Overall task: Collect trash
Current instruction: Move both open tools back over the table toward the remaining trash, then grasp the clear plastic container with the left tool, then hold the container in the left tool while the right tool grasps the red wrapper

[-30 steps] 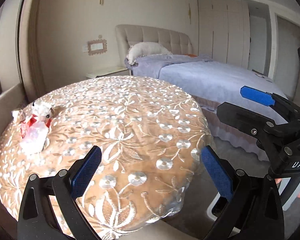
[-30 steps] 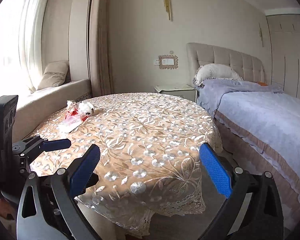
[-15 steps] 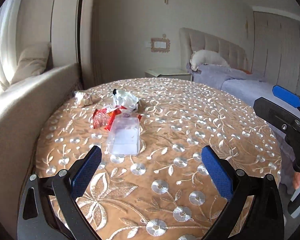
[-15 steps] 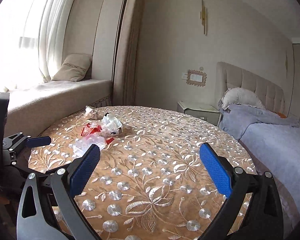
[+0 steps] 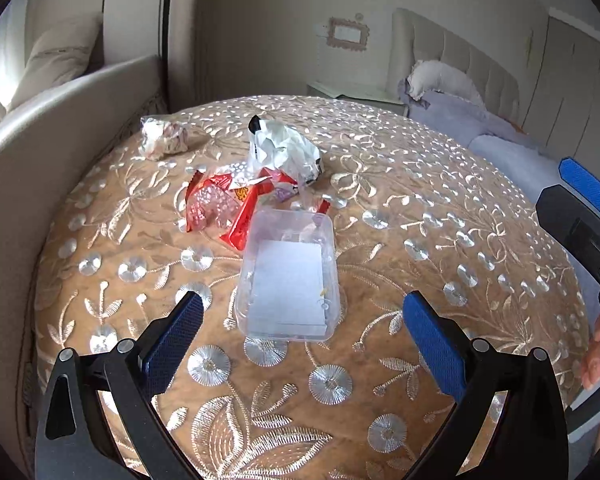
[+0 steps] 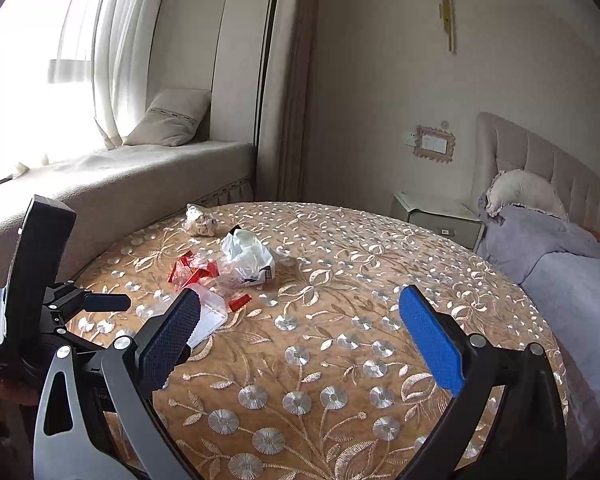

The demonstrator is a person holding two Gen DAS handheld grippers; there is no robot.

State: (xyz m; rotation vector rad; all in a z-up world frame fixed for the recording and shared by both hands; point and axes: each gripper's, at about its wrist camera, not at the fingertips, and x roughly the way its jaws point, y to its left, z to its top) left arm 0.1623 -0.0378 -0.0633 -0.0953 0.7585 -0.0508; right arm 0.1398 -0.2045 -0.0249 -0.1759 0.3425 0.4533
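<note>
A clear plastic box (image 5: 290, 276) lies on the round embroidered table (image 5: 440, 216), just ahead of my open, empty left gripper (image 5: 302, 344). Behind the box lie red wrappers (image 5: 224, 204), a crumpled white bag (image 5: 286, 150) and a crumpled paper ball (image 5: 162, 138). In the right wrist view the white bag (image 6: 248, 258), red wrappers (image 6: 192, 272), paper ball (image 6: 200, 220) and box (image 6: 210, 316) sit left of centre. My right gripper (image 6: 300, 336) is open and empty above the table's near part. The box is partly hidden behind its left finger.
A cushioned window bench (image 6: 112, 176) runs along the left behind the table. A bed (image 6: 572, 264) and a nightstand (image 6: 436, 216) stand at the right. The left gripper's body (image 6: 32, 288) shows at the right view's left edge.
Both grippers have swung left and come closer over the table. The trash pile now sits straight ahead of the left gripper, nearer than before. Both stay open.
</note>
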